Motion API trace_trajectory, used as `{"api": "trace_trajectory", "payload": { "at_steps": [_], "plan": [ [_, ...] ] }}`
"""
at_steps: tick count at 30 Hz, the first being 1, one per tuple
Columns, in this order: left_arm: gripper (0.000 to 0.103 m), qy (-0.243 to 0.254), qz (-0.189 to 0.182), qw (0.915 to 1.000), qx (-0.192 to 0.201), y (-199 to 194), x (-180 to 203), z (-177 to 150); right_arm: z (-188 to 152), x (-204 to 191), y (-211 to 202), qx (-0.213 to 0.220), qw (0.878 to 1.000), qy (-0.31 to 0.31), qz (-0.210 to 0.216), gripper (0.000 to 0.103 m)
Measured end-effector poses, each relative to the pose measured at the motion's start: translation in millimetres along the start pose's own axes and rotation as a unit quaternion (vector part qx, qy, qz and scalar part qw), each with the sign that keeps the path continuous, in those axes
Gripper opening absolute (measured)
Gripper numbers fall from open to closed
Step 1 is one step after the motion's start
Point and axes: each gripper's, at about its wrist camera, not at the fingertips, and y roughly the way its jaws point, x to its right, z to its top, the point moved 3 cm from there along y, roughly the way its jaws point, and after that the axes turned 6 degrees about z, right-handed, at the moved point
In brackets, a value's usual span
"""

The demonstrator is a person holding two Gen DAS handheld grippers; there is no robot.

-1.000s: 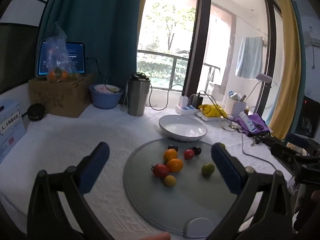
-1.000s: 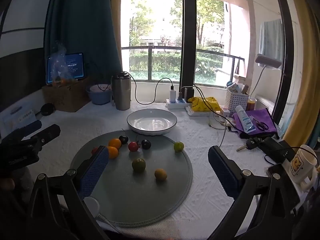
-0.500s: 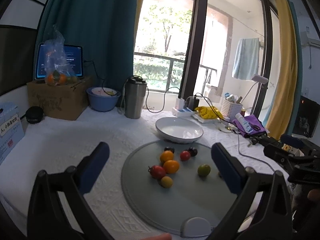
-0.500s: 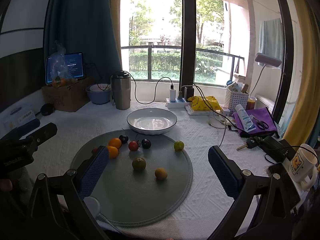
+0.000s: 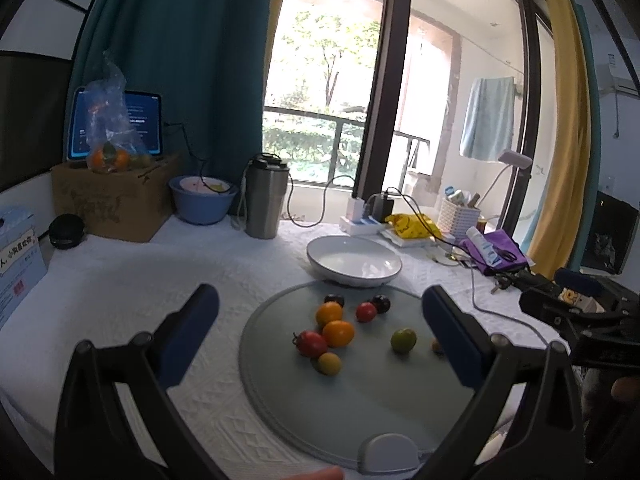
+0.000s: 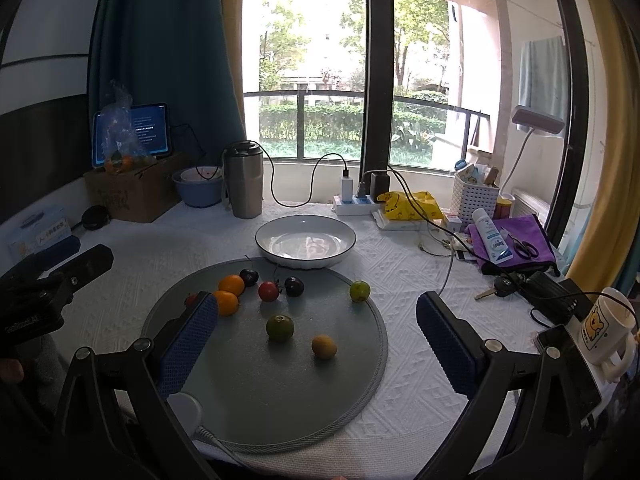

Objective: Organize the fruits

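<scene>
In the left wrist view the left tongs stay wide and empty, the fruits on the grey mat barely shifted, between the fingers. In the right wrist view the right tongs remain wide, the green fruit between them, white bowl at 12 o'clock.

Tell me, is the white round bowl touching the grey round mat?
Cannot tell. In the right wrist view the white round bowl meets the far edge of the grey round mat, but neither view plainly shows contact or a gap.
</scene>
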Motion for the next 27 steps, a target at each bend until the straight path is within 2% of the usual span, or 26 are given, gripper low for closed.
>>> {"api": "trace_trajectory", "payload": {
  "at_steps": [27],
  "plan": [
    [0.103,0.01,-0.011,0.9999,0.001,-0.8,7.9,0.6,-1.4,-6.3,1.0,-0.003,1.0,-0.002,0.003,0.101]
  ]
}}
